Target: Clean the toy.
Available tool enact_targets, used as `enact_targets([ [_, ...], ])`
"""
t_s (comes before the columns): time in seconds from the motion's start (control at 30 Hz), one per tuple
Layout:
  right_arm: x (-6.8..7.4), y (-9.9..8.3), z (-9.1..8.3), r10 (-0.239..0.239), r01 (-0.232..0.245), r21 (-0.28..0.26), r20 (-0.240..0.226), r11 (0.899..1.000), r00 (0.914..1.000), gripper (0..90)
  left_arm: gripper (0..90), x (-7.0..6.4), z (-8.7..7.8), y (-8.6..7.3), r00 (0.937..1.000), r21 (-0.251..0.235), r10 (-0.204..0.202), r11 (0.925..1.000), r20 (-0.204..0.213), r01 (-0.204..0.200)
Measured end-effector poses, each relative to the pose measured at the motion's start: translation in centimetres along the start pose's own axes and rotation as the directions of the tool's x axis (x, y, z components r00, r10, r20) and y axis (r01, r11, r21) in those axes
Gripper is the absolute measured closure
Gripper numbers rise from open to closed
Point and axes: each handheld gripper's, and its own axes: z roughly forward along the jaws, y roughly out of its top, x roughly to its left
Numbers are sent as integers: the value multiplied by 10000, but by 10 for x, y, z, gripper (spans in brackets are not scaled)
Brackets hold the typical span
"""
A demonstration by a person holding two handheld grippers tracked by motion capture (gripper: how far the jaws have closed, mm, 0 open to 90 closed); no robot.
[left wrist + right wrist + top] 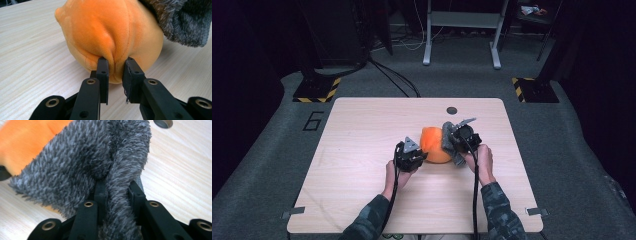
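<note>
While you sit at the wooden surface (362, 150), you hold a gripper in each hand. An orange soft toy (434, 145) lies near the middle of the surface, between the two grippers. A grey fluffy cloth (447, 137) hangs over the toy's right side.

Your left gripper (412, 155) touches the toy from the left. In the left gripper view, its jaws are narrow and pinch a fold of the orange toy (110, 37) between them. The fold bulges up just past the tips. The grey fluffy cloth (182, 20) shows at the top right of that view, lying on the toy.

Your right gripper (462, 137) is on the toy's right side, tipped over toward it. In the right gripper view, its jaws are narrow too and squeeze a thick fold of the grey fluffy cloth (82, 162). The orange toy (25, 142) peeks out behind the cloth at the top left.

A small round hole (452, 110) sits in the surface near the far edge, just behind the toy. Your left hand (391, 172) and right hand (484, 162) rest low, close to the surface.
</note>
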Motion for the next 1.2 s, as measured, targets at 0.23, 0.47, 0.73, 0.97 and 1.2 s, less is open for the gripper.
enact_targets([
  [0.23, -8, -7, 9, 311, -313, 482, 45, 9983, 9995, 734, 759, 0, 0, 0, 10000, 7, 23, 10000, -2, -23],
  [0.47, -15, -21, 30, 576, -608, 1160, 308, 9914, 9979, 735, 758, 1, 0, -1, 10000, -17, 28, 10000, 31, -28],
  [0.73, -23, -29, 33, 725, -770, 1212, 410, 9896, 9965, 737, 757, 3, 0, -1, 10000, -20, -25, 10000, 0, 25],
  [0.97, -24, -14, -5, 427, -433, 89, 595, 9990, 9973, 737, 757, 4, 0, -1, 10000, -20, -45, 10000, 12, 45],
  [1.2, 3, 16, -36, -107, 111, -1082, 40, 9941, 9999, 736, 756, 2, -1, 0, 10000, 33, 28, 10000, 19, -28],
])
